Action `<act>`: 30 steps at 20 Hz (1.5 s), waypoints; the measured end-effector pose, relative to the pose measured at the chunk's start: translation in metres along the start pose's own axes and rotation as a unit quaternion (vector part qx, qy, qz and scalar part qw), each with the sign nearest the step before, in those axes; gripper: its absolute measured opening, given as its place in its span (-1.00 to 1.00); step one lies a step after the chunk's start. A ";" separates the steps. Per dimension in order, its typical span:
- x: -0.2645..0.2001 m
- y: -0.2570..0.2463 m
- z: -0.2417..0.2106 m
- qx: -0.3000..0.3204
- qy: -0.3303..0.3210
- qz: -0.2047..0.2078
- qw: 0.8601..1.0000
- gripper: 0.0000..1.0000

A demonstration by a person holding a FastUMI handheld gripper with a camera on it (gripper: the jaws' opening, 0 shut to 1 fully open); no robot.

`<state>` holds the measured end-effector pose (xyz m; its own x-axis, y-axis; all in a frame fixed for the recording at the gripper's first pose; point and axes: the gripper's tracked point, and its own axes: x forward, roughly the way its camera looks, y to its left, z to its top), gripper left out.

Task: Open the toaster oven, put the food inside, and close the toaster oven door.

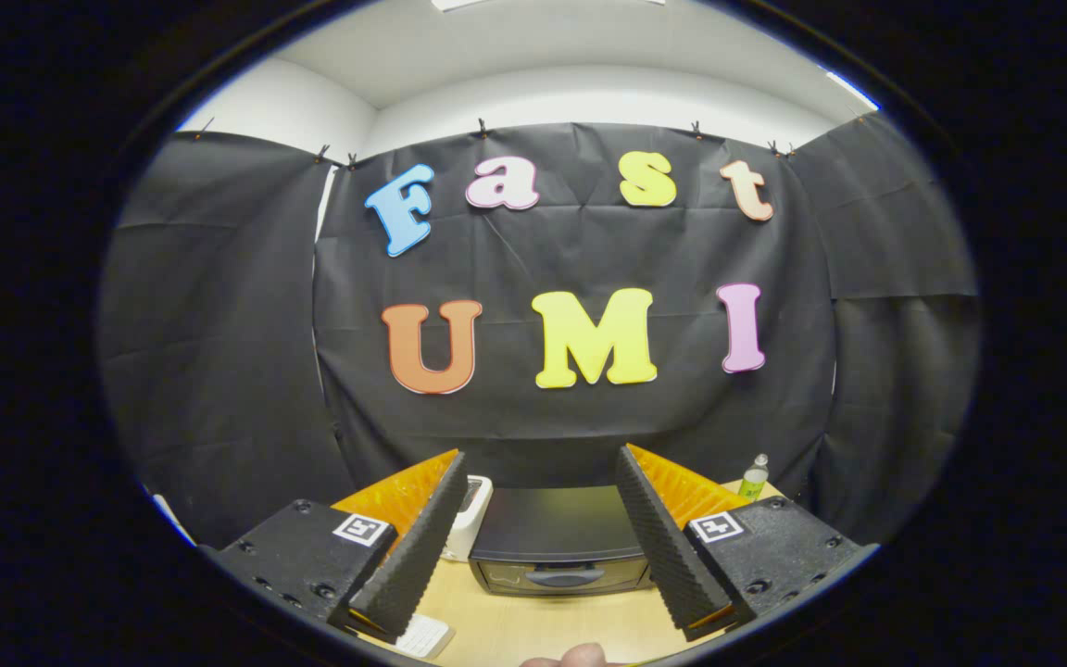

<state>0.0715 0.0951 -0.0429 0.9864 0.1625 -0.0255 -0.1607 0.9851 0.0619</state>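
Gripper held above the table, looking level toward the booth's black wall. Jaws released: the 2 fingers stand wide apart, nothing between them, touching nothing. Each finger has a ribbed black pad on its inner face and an orange back; a square marker sits on each black mount.

Oven sits on the wooden table, beyond the fingers and framed in the gap between them. Dark top, grey front. Door is closed, its handle running across the upper front, facing the gripper. The oven is lower than the fingertips and well apart from them.

White device stands just beside the oven on its left side, partly hidden behind the left finger; cannot tell what it is. Small bottle with a green label stands on the table behind the right finger, off to the oven's right.

White keypad-like object lies on the table under the left finger. A pale rounded bit, maybe a fingertip, shows at the table's near edge; too little visible to be sure.
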 end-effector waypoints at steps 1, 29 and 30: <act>-0.001 0.001 0.001 -0.001 -0.001 0.001 1.000 1.00; -0.001 -0.004 -0.021 0.022 0.031 0.003 0.999 1.00; 0.000 -0.006 -0.018 0.023 0.028 0.000 0.999 1.00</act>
<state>0.0720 0.0904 -0.0611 0.9826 0.1675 -0.0803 -0.1586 0.9815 0.1072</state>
